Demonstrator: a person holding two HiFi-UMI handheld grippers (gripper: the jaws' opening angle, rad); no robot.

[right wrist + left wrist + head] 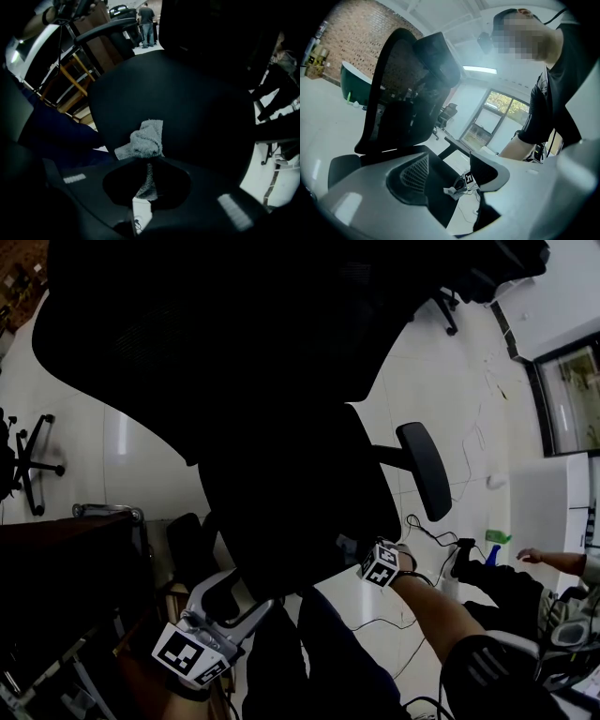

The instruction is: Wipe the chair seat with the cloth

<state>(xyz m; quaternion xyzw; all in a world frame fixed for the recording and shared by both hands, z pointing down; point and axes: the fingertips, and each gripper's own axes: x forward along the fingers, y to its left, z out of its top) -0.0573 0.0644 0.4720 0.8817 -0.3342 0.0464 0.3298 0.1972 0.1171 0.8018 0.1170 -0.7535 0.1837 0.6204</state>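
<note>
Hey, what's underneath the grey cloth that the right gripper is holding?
The black chair seat, near its front edge. The right gripper is shut on the cloth, which bunches against the seat; the patch it covers cannot be seen.

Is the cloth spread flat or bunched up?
Bunched: the cloth is crumpled, pinched in the shut right tool at the edge of the chair seat.

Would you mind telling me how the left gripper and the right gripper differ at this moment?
The right gripper is shut on the grey cloth; the left gripper has its jaws apart with nothing between them. The right gripper holds the cloth on the chair seat near its edge; the left gripper is off to the seat's side, looking across it. Both carry a marker cube.
</note>
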